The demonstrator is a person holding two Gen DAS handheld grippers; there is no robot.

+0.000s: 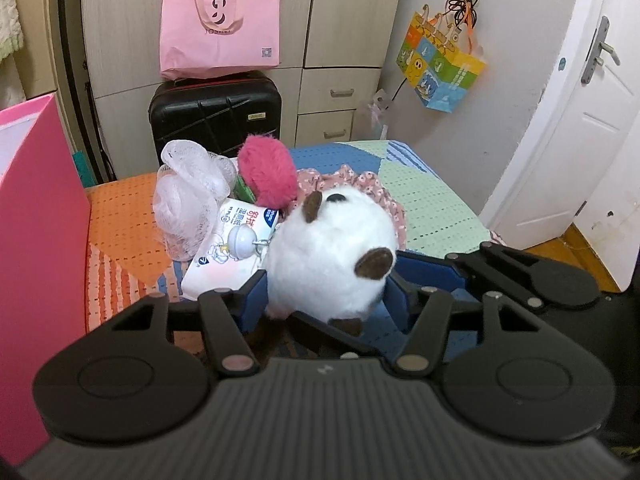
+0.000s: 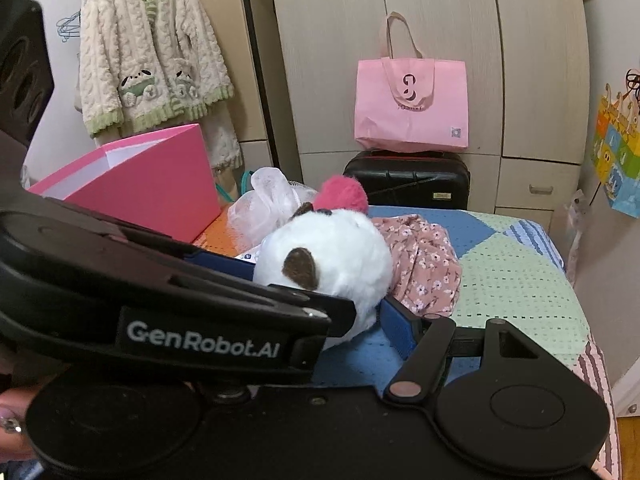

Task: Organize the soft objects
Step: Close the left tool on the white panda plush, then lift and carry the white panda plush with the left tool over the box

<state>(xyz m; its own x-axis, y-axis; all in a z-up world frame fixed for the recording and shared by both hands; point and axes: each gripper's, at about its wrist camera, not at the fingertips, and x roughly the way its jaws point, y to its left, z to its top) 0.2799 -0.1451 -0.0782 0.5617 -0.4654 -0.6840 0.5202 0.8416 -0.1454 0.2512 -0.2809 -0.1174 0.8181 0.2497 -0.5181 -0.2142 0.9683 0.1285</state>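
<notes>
The left gripper sits at the lower middle of its own view with a white plush toy between its blue pads. Both pads lie against the toy's fur, so the jaws are clenched on it. The toy is round, with brown ears and a dark eye patch, and it rests low on the bed, over the blue part of the patchwork cover.

In the right wrist view the right gripper is at the lower middle. Its right finger stands just beside the toy, apart from it. Its other finger is hidden behind the left gripper's black body, which crosses the left half of that frame. The jaws look released, though the hidden side leaves that less than sure.

Behind the toy, toward the middle of the left wrist view, lies a pile: a white mesh pouf, a furry magenta ball, a pack of wet wipes and a pink floral cloth. A small white bell hangs from the toy by a clip and lies on the wipes.

A pink box stands open at the left edge. Farther back, a pink tote bag sits on a black suitcase before the wardrobe.
</notes>
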